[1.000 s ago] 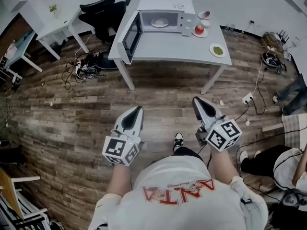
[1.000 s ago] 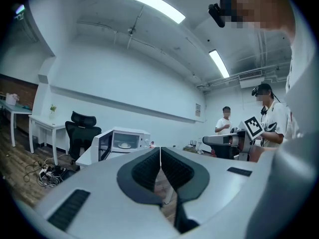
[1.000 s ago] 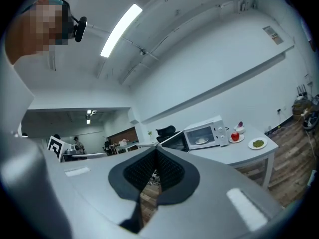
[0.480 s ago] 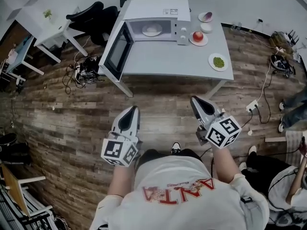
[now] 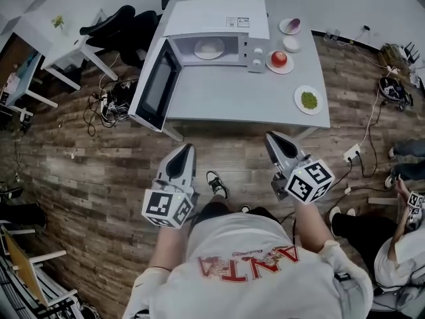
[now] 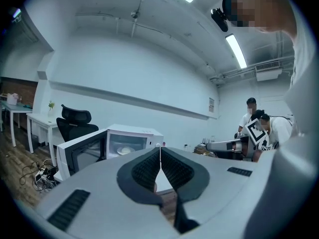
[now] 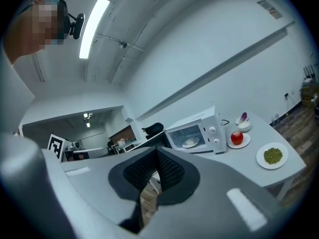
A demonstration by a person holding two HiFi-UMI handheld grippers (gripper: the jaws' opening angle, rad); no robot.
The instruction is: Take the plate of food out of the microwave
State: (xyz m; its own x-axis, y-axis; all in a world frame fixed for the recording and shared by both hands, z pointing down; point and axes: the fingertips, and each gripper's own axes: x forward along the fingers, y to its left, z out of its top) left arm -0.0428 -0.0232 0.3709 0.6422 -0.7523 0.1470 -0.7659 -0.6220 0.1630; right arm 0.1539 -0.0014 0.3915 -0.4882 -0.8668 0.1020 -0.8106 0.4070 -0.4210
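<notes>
**Both grippers clenched and empty, short of the table; plate inside the open microwave**

Left gripper (image 6: pixel 160 149): grey body with black ribbed pads. The jaws are pressed together to the tip, with nothing between them and nothing touched. It is held low in front of the person, over the wood-plank floor (image 5: pixel 80 158), well apart from the table.

Right gripper (image 7: pixel 156 150): same build. The jaws are closed pad to pad, with nothing gripped and no contact with any object. It is held level with the left gripper, also over the floor and short of the table edge.

White rectangular table (image 5: pixel 232 95): stands ahead of both grippers and bears all the items below.

White microwave oven (image 5: pixel 216 17): sits at the far left of the tabletop, with two round knobs on its right-hand panel. Its dark-windowed door (image 5: pixel 156 88) is swung fully open to the left, past the table edge.

White round plate of pale food (image 5: pixel 209 48): lies inside the microwave cavity, on its floor. Neither gripper touches it.

Red apple on a small white plate (image 5: pixel 279 58): just right of the microwave.

White plate with a green heap (image 5: pixel 309 100): near the table's right front corner.

White bowl (image 5: pixel 291 43) and small dish holding a purple item (image 5: pixel 290 25): behind the apple.

Black office chair (image 5: pixel 123 22): left of the table, beside a white side table (image 5: pixel 46 28).
</notes>
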